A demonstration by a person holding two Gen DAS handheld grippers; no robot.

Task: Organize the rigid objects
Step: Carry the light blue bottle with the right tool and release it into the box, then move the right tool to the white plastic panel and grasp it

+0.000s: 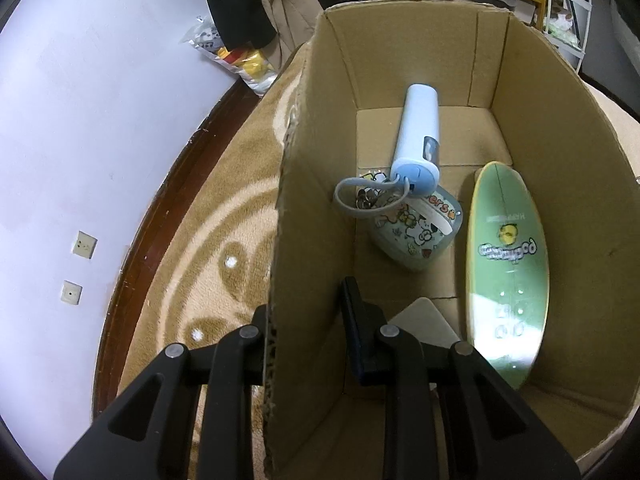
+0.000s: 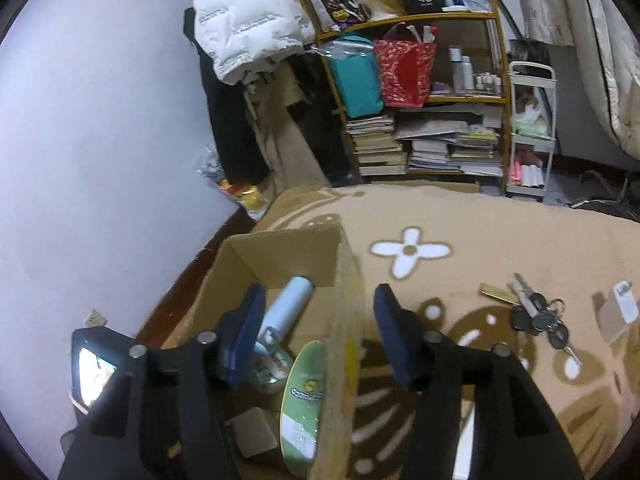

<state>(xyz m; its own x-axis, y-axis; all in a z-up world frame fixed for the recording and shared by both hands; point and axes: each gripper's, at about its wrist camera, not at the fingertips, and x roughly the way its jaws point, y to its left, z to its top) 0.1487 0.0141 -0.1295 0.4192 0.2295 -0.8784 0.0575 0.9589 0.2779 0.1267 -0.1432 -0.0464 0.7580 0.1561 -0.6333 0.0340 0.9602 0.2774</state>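
Left gripper (image 1: pixel 308 312) straddling the cardboard box (image 1: pixel 400 60) wall.
Inside: blue bottle (image 1: pixel 420 136) at 12 o'clock, green skateboard deck (image 1: pixel 508 256) at 3 o'clock.

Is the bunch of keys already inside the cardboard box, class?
No: in the right wrist view the bunch of keys lies on the patterned blanket, outside the cardboard box.

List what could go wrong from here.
1. Both grippers straddle box walls: left gripper the left wall, right gripper the right. Pulling could tip the box.
2. The bottle leans on the container; a jolt may roll it.
3. Keys lie outside and could be missed.
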